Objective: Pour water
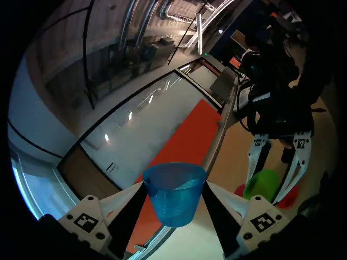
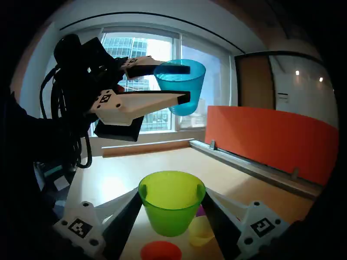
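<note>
Left gripper view: the left gripper is seen clamped on a translucent blue plastic cup, one finger pressed to each side of the cup wall. A faint line is noted inside the cup; whether it is a water level cannot be told. Farther off, the right gripper is seen with a translucent green plastic cup held between its fingers, above a red round item on the light wooden table. An orange partition panel is recorded along the table's far edge.

Right gripper view: the right gripper is closed on the green cup, which is held upright, just above the table. The left gripper is observed higher up and beyond it, with the blue cup gripped roughly upright in front of the window. The two cups are well apart. A yellow plastic cup and a red plastic cup are noted on the table below the green cup. The orange panel stands at the right.
</note>
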Motion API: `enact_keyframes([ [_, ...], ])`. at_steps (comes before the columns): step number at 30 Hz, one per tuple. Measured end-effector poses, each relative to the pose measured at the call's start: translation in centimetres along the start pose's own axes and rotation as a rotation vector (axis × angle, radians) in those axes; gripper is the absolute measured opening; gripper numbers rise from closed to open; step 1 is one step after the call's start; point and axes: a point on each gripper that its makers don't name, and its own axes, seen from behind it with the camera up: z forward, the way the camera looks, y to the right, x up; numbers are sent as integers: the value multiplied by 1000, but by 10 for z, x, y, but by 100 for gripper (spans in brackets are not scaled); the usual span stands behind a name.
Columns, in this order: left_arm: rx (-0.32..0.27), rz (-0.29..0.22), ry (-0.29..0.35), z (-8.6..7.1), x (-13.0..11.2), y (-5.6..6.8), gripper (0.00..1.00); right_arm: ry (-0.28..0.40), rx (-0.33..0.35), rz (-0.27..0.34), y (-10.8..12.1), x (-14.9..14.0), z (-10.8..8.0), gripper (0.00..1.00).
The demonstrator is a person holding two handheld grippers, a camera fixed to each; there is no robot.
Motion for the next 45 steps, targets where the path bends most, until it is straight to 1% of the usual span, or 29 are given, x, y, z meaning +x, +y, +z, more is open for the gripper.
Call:
enact_keyframes([
  [6, 10, 65, 1, 3, 2, -2, 85, 1, 2, -2, 2, 1, 2, 91],
  [12, 11, 129, 4, 5, 5, -1, 85, 2, 6, -3, 3, 2, 3, 91],
  [18, 20, 173, 5, 5, 8, -1, 85, 6, 7, -5, 3, 4, 5, 91],
  [33, 24, 255, 17, 7, 17, -2, 85, 17, 5, 1, 5, 7, 4, 90],
  [45, 30, 285, 23, 5, 21, 0, 85, 20, 1, -2, 6, 9, 4, 90],
])
